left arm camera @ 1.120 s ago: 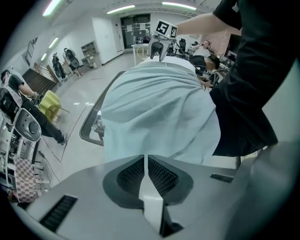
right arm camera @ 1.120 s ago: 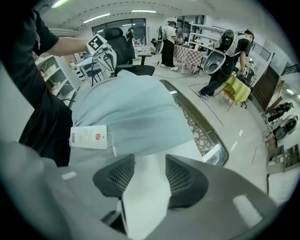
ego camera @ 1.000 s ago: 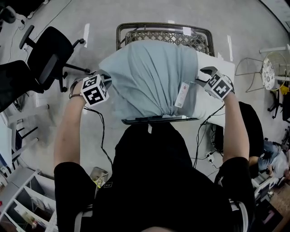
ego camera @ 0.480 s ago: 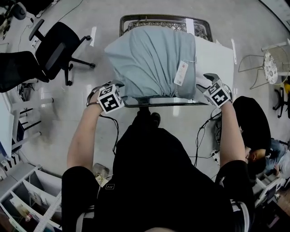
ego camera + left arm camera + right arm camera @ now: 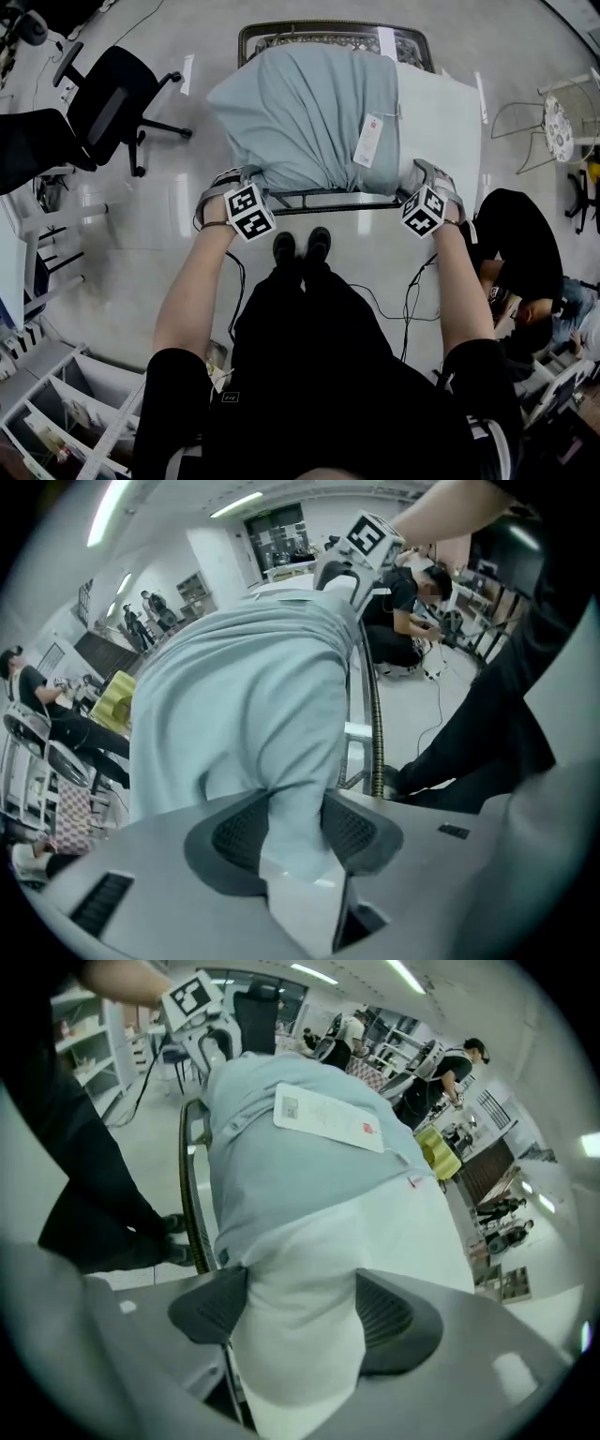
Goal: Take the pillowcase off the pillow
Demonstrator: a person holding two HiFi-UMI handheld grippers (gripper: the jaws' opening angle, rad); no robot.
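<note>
Table on pale floor carries the pillow, blue pillowcase covering most of it, near end at the edge by you. Your left claw just opened wide then eased in a little; case fabric sits between the pads, unclamped. Your right claw just opened wider round the bare white corner. Risk: left bites stuffing with the case, or right catches the hem, so they won't part; a tug may drag everything off the edge.
</note>
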